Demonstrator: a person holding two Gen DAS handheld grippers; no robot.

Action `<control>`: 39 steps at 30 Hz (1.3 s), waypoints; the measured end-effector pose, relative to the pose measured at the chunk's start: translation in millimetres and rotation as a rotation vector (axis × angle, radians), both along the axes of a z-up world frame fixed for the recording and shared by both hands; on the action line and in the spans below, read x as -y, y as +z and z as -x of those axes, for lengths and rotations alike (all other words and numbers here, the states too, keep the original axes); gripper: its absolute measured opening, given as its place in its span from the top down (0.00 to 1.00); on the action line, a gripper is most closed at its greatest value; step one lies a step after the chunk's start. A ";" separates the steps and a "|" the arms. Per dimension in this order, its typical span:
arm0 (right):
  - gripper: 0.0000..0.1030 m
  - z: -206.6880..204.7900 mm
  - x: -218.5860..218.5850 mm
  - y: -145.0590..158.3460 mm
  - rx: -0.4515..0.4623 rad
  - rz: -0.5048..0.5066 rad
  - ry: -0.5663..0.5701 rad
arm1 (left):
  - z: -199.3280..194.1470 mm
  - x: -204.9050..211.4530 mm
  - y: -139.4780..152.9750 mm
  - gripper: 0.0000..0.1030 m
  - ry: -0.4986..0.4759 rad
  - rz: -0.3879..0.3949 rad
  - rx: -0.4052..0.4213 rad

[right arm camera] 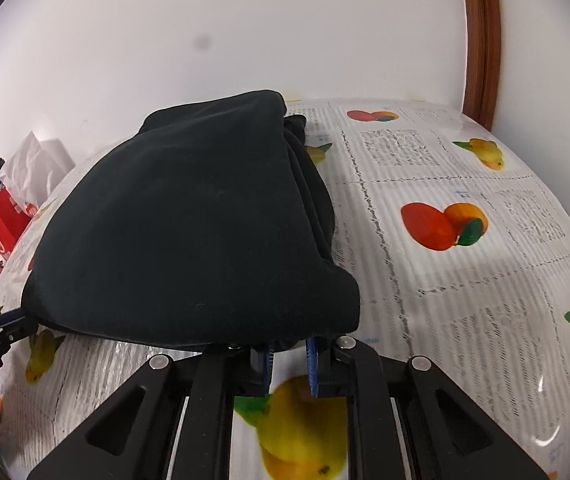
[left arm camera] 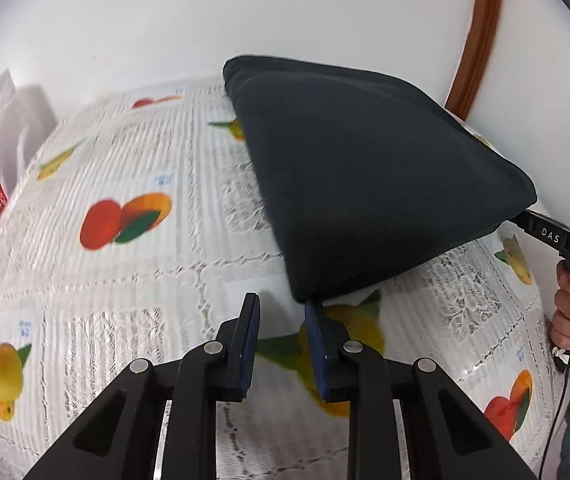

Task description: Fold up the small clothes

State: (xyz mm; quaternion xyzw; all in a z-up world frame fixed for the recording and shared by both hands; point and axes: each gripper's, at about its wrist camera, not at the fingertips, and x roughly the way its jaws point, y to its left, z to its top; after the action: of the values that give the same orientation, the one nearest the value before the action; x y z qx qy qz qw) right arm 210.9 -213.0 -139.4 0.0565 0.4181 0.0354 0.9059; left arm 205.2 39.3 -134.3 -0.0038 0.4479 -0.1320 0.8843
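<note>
- The dark garment (left arm camera: 365,184) is hanging in a thick, already doubled bundle. Its near edge is raised off the bench (left arm camera: 125,168) and its far end is resting down on the fruit-print cover.
- The right gripper (right arm camera: 287,354) is gripping the near right corner. Its fingers are nearly together, with their tips buried in the hem and cloth bunching between them.
- The left gripper (left arm camera: 281,300) is sitting at the other near corner with its fingers a narrow gap apart. The corner is lying against the tip of one finger, and I cannot tell whether it is truly pinched or only propped there.
- As I see it, the person is carrying the near edge over to lay one more fold, so the left grip is worth confirming first. If that corner is slipping, the fold will be landing crooked.
- Both corners should be travelling level and together, with the edge between them taut, so the layers on the right side are not fanning out.
- The edge is best lowered onto the far end with the hems lining up, and let go only once the cloth is resting flat.
- There is bare bench on the right, while the red box (right arm camera: 1,220) and the clutter at the left end are worth steering clear of.
</note>
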 end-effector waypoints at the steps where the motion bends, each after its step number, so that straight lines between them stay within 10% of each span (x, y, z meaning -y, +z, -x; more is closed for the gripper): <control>1: 0.86 -0.4 1.2 0.1 0.001 -0.008 -0.002 | 0.8 -2.2 -1.0 0.77 0.003 -0.001 -0.001; 12: 0.71 42.7 25.4 20.4 0.001 0.011 0.029 | 21.4 -13.6 0.5 0.75 -0.002 -0.034 0.003; 14: 0.48 54.7 27.2 37.0 0.060 0.003 0.053 | 28.0 -17.2 3.8 0.56 0.001 -0.019 0.009; 16: 0.46 57.4 25.7 52.5 0.126 -0.001 0.066 | 31.6 -18.0 10.1 0.47 0.011 -0.011 0.041; 24: 0.68 -11.5 15.1 33.2 0.063 -0.083 0.042 | 15.8 -2.1 30.7 0.47 0.000 -0.030 0.071; 27: 0.96 -20.7 23.6 23.9 0.072 -0.164 0.020 | 9.5 1.9 36.2 0.47 -0.011 -0.059 0.083; 39: 0.88 -22.2 34.3 36.6 0.103 -0.193 -0.003 | -21.1 16.8 34.6 0.47 -0.031 -0.050 0.082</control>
State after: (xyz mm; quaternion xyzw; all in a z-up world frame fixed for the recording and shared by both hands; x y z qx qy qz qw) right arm 233.1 -247.3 -102.8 0.1422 0.3656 0.0768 0.9166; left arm 226.3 22.5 -99.8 0.0305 0.4146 -0.1347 0.8995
